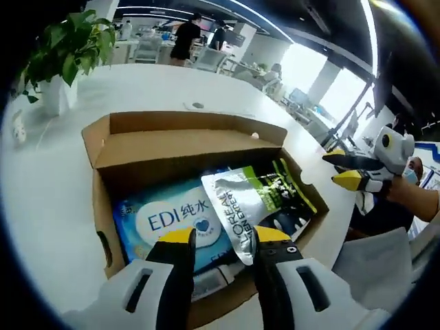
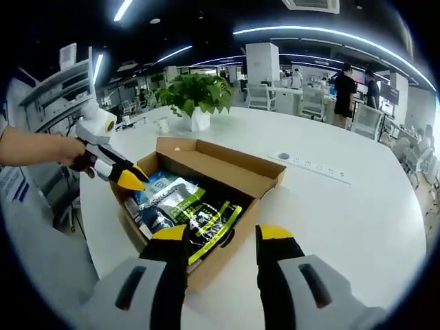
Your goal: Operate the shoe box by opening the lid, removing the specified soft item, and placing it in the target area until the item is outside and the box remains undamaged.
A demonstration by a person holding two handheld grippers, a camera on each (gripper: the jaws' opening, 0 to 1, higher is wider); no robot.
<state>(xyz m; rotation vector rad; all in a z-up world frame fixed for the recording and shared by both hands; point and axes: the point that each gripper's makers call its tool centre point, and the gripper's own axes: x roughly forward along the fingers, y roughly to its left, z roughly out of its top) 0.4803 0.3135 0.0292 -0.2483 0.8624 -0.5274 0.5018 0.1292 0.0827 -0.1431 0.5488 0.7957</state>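
The cardboard shoe box (image 1: 103, 206) (image 2: 265, 180) lies on a white table with its lid folded back. Inside are a blue EDI wipes pack (image 1: 161, 216) (image 2: 152, 182) and a soft silver-and-green L'Oreal pouch (image 1: 254, 196) (image 2: 199, 213) resting on it. My left gripper (image 1: 224, 237) (image 2: 130, 177) hovers over the box's near edge. It is open, and the pouch's lower corner sits in the gap between its jaws. My right gripper (image 2: 223, 235) (image 1: 346, 167) stays open and empty beside the box's other side, held by a hand.
A potted plant (image 1: 65, 48) (image 2: 196, 93) stands on the white table (image 1: 41, 199) (image 2: 344, 213) beyond the box. A socket strip (image 2: 317, 167) lies on the table surface. People and desks are far in the background.
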